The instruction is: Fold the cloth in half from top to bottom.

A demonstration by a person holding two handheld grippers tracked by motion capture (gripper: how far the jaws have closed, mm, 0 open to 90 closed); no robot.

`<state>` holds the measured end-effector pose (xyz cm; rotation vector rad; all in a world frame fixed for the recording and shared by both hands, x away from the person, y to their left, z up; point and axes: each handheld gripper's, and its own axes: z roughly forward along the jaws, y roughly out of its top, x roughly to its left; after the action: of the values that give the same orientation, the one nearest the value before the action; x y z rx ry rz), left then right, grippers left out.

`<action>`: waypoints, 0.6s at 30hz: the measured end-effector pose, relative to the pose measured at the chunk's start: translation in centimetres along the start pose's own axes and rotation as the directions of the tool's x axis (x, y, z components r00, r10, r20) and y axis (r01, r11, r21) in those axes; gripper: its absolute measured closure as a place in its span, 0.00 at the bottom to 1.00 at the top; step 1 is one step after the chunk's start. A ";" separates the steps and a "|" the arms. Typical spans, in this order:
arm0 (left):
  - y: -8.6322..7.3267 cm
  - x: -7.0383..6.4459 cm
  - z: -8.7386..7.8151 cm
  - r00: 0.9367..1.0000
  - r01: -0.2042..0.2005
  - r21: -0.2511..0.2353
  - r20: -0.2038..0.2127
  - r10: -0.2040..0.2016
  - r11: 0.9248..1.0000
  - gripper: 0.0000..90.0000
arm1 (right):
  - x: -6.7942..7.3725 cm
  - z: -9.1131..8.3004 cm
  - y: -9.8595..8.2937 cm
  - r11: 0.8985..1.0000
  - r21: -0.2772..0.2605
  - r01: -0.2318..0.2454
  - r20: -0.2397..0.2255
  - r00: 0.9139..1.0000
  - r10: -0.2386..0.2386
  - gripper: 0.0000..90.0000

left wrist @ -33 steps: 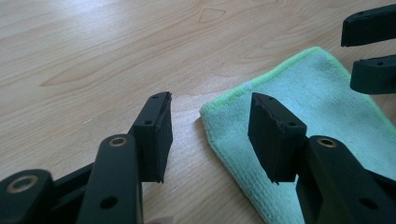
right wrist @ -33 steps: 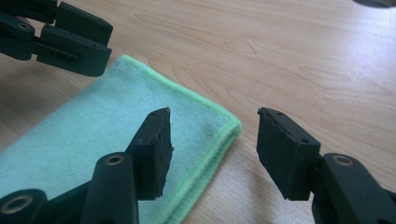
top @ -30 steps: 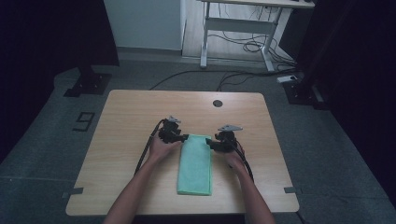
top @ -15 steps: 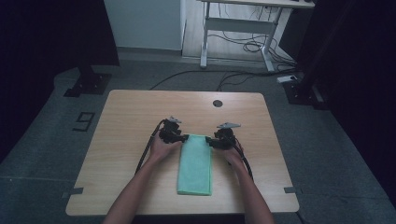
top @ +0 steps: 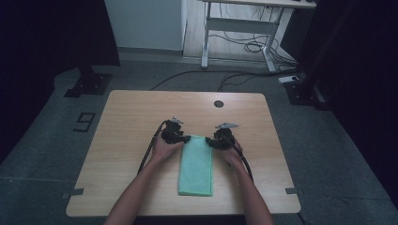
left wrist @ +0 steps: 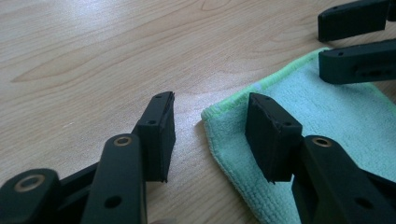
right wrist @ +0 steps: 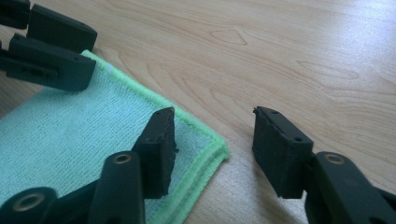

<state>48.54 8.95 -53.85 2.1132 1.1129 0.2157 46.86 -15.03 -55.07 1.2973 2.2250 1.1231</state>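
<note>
Both forearms are bare, no sleeves in sight. The left gripper and right gripper have black, blocky jaws with brass-ringed rivets (black cables trail behind); grey plates sit on top.

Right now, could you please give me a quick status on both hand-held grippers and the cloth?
Left hand-held gripper open, straddling a far corner of the green cloth. Right hand-held gripper open at the other far corner. Cloth folded, flat on table. Nothing in the way.

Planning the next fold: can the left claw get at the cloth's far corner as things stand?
Probably yes. The left claw is open and straddles the green cloth corner, one jaw over cloth, one over bare table; nothing blocks it.
</note>
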 end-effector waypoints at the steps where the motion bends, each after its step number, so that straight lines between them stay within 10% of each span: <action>1: 0.0 -0.1 0.0 1.000 -0.005 0.001 0.000 0.005 1.000 0.59 | 0.2 0.0 0.0 1.000 -0.001 0.009 0.007 1.000 -0.009 0.58; 18: -0.1 -0.8 0.0 0.999 -0.023 0.015 0.025 0.022 1.000 0.89 | 0.3 -0.1 -0.2 1.000 0.004 -0.022 -0.065 0.998 0.022 0.89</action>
<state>47.98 8.34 -53.80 2.1375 1.0800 0.1917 46.49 -14.89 -55.13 1.3074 2.2650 1.1868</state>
